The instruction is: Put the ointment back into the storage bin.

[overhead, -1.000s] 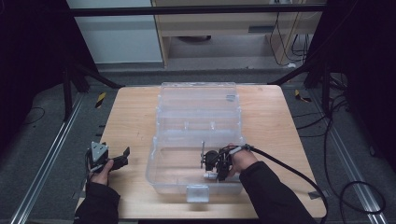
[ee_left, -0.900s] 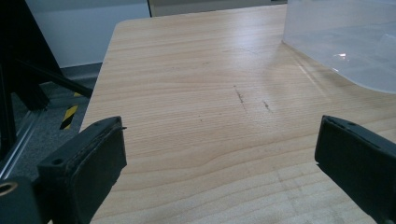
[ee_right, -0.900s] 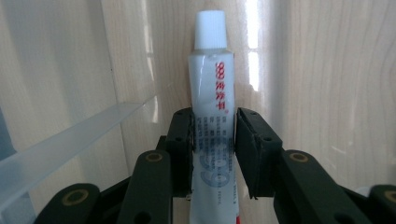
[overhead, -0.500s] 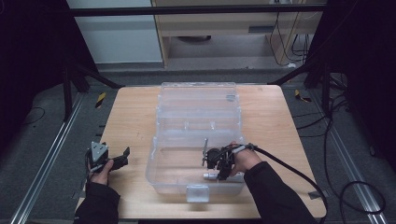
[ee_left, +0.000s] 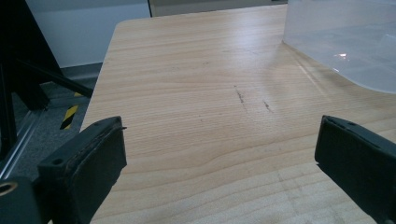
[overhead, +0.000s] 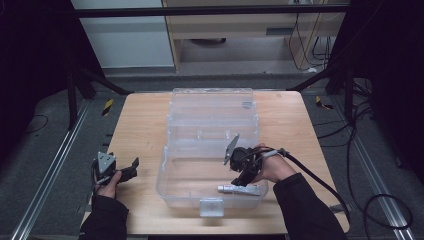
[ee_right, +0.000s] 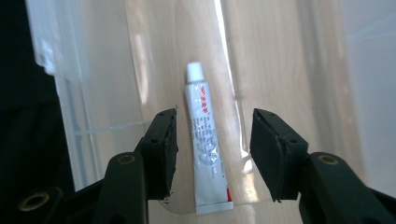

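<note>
A white tube (overhead: 240,189) with red print lies flat on the floor of a clear plastic box (overhead: 172,172), near its front wall. My right gripper (overhead: 243,178) hangs just above the tube, pointing down into the box. In the right gripper view the tube (ee_right: 208,154) lies below and between the two pads, and neither pad touches it. The right gripper (ee_right: 214,116) has just been opening its jaws and stands open. My left gripper (overhead: 131,167) rests at the table's left, left of the box, open (ee_left: 222,126) over bare wood.
The box's lid (overhead: 210,107) lies open toward the back of the wooden table (overhead: 140,130). A corner of the box (ee_left: 336,42) stands to the right of the left gripper. The right gripper's cable (overhead: 310,175) trails off to the right. The table's front edge is near both forearms.
The right gripper has risen from the box floor with its jaws spreading, and the white tube now lies free beneath it. The left gripper has not moved.
</note>
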Demonstrator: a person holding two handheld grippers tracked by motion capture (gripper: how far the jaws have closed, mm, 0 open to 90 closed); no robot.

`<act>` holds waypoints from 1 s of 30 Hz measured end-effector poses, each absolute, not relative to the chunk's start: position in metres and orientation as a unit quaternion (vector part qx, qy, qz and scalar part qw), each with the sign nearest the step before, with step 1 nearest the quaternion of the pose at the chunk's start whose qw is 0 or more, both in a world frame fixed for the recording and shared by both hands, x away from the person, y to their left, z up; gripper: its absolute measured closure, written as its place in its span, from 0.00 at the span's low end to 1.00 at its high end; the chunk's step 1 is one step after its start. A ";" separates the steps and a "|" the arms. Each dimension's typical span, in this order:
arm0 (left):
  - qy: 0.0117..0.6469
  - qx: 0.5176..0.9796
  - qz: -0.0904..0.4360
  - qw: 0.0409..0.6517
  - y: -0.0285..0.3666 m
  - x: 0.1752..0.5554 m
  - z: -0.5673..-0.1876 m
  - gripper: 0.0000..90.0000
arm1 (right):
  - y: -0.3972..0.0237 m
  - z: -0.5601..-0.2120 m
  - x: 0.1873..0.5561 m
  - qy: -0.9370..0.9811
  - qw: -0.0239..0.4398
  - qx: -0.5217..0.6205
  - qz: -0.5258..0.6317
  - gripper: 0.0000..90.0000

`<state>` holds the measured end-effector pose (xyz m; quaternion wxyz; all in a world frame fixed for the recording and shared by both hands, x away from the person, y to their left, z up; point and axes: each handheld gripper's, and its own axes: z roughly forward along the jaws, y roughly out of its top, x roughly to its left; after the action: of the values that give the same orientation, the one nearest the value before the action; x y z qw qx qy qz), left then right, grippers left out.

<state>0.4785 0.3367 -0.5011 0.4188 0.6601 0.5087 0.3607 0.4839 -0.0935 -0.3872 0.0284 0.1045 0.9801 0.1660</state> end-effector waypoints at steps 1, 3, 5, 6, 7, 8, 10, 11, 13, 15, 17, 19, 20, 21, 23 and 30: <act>0.508 0.660 0.361 0.419 0.337 0.478 -0.501 0.02 | -0.095 -0.385 0.484 0.978 0.030 0.107 0.174 0.56; 0.509 0.660 0.361 0.419 0.337 0.478 -0.501 0.02 | -0.102 -0.377 0.483 0.972 0.035 0.118 0.201 0.53; 0.509 0.660 0.361 0.419 0.337 0.478 -0.501 0.02 | -0.106 -0.372 0.482 0.968 0.042 0.128 0.214 0.51; 0.509 0.660 0.361 0.418 0.337 0.478 -0.501 0.02 | -0.110 -0.369 0.482 0.963 0.052 0.136 0.228 0.52; 0.509 0.660 0.361 0.418 0.337 0.478 -0.501 0.02 | -0.113 -0.366 0.482 0.959 0.055 0.140 0.239 0.51; 0.509 0.660 0.361 0.418 0.337 0.478 -0.501 0.02 | -0.117 -0.364 0.482 0.955 0.059 0.147 0.251 0.51; 0.509 0.660 0.361 0.418 0.337 0.478 -0.501 0.02 | -0.124 -0.360 0.481 0.947 0.070 0.156 0.271 0.49; 0.509 0.660 0.361 0.418 0.337 0.478 -0.501 0.02 | -0.127 -0.359 0.480 0.944 0.075 0.162 0.278 0.49; 0.509 0.660 0.361 0.418 0.337 0.478 -0.501 0.02 | -0.135 -0.356 0.479 0.936 0.086 0.179 0.292 0.47; 0.508 0.661 0.362 0.418 0.336 0.478 -0.501 0.02 | -0.144 -0.353 0.477 0.923 0.099 0.198 0.313 0.44; 0.508 0.661 0.362 0.417 0.336 0.478 -0.501 0.02 | -0.155 -0.351 0.476 0.909 0.113 0.221 0.334 0.42; 0.508 0.661 0.362 0.417 0.336 0.478 -0.501 0.02 | -0.168 -0.349 0.474 0.889 0.137 0.252 0.358 0.40; 0.508 0.661 0.362 0.417 0.336 0.478 -0.501 0.02 | -0.174 -0.349 0.473 0.879 0.146 0.263 0.371 0.40; 0.508 0.661 0.362 0.417 0.336 0.478 -0.501 0.02 | -0.179 -0.349 0.471 0.872 0.154 0.270 0.378 0.39; 0.509 0.661 0.363 0.417 0.336 0.478 -0.501 0.02 | -0.191 -0.351 0.469 0.856 0.170 0.289 0.394 0.36; 0.508 0.661 0.363 0.416 0.336 0.478 -0.501 0.02 | -0.225 -0.368 0.463 0.818 0.199 0.349 0.411 0.26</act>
<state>0.4784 0.3359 -0.5011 0.4162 0.6608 0.5084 0.3629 0.4631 -0.2248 -0.3679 0.1991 0.3493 0.8181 0.4112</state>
